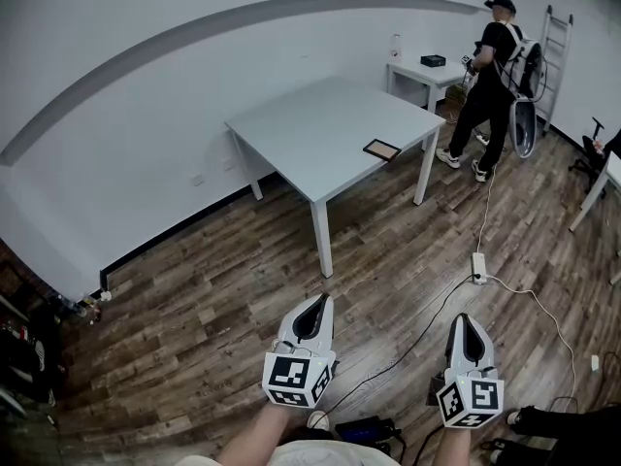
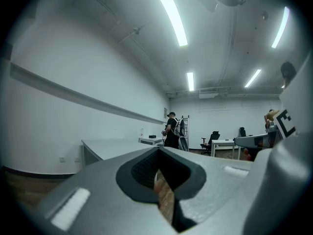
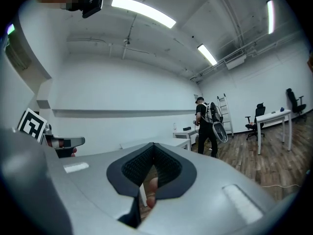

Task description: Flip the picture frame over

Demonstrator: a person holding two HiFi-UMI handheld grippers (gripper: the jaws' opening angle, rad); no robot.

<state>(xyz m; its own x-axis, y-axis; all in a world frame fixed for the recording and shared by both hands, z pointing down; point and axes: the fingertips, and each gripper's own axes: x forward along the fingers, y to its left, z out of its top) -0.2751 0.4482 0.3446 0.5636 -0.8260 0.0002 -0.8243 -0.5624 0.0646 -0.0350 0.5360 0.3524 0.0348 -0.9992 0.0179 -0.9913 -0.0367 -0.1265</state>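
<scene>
1. The picture frame (image 1: 381, 149) lay flat on the white worktop (image 1: 310, 115), close to the edge on the right of the head view and near that side's front leg
2. Both tools were held level, well short of the worktop, with open wooden floor (image 1: 243, 289) between them and it, so the frame lay straight ahead and far off
3. The left tool (image 1: 315, 309) had its jaws together with nothing between them, and the right tool (image 1: 468, 326) was likewise closed and empty
4. Seen across the head view, the frame sat between the two tools, so neither looked clearly nearer; I judged that either could take it after an approach
5. The frame's long side seemed to run roughly left to right across the head view, though it was too small to be sure
6. Another person (image 1: 490, 85) stood beyond the worktop's right corner, apart from the frame
</scene>
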